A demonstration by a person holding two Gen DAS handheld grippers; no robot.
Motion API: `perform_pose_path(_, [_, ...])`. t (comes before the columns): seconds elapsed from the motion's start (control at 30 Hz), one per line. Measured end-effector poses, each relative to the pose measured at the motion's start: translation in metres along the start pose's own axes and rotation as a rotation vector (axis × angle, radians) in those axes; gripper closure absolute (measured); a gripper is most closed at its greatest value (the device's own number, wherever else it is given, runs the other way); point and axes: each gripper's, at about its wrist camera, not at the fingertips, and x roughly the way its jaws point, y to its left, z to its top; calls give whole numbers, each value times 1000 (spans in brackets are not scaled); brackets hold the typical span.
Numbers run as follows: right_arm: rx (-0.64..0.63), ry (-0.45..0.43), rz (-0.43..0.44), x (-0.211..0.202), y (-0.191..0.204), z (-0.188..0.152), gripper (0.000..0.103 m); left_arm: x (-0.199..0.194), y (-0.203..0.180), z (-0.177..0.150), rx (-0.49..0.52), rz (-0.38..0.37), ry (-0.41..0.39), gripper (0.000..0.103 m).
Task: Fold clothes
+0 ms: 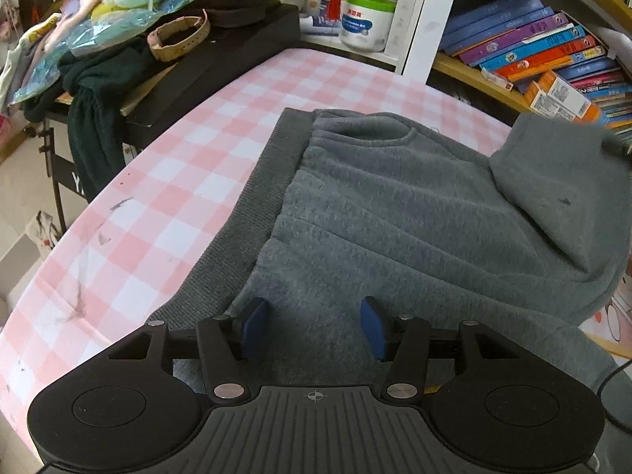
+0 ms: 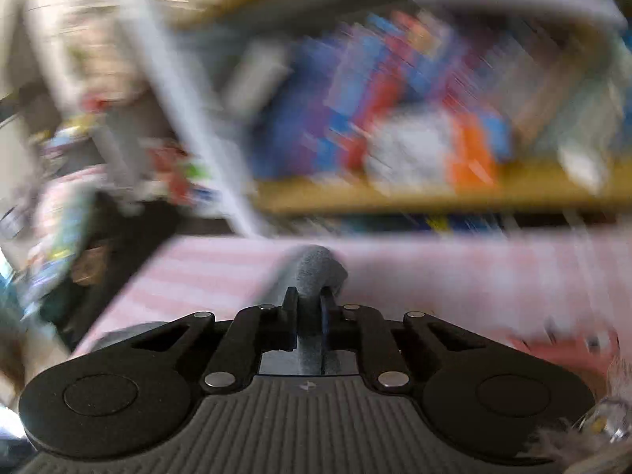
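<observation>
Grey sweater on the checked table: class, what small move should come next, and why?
Probably carry the right claw, shut on a fold of the grey sweater, across the body and lay it flat. One part is already lifted, while the open left claw hovers over the near cloth.

Pink checked tabletop (image 1: 189, 166), crowded bookshelf (image 1: 553, 55), cluttered black stand (image 1: 221, 59)

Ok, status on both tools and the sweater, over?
Left tool open above the grey sweater. Right tool shut on a sweater fold, view blurred. Nothing on the sweater.
</observation>
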Motion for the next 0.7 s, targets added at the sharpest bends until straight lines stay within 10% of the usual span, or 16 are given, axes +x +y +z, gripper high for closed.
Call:
perform_pose_path(0.2, [-326,215,336,1,98,-49,92,-9,5,4,-61,-26,-21,52])
perform_pose_path(0.33, [-368,365,341,10,108,-84,77,-24,-1,10,-11,-66,-101,51])
perform_pose_path(0.4, [-332,355,375,2,100,-82,59,-19,-4,12,12,-66,-83,51])
perform_pose_path(0.7, [-197,276,260,-27,46,-56,46,5,-11,2,82,-38,13,48])
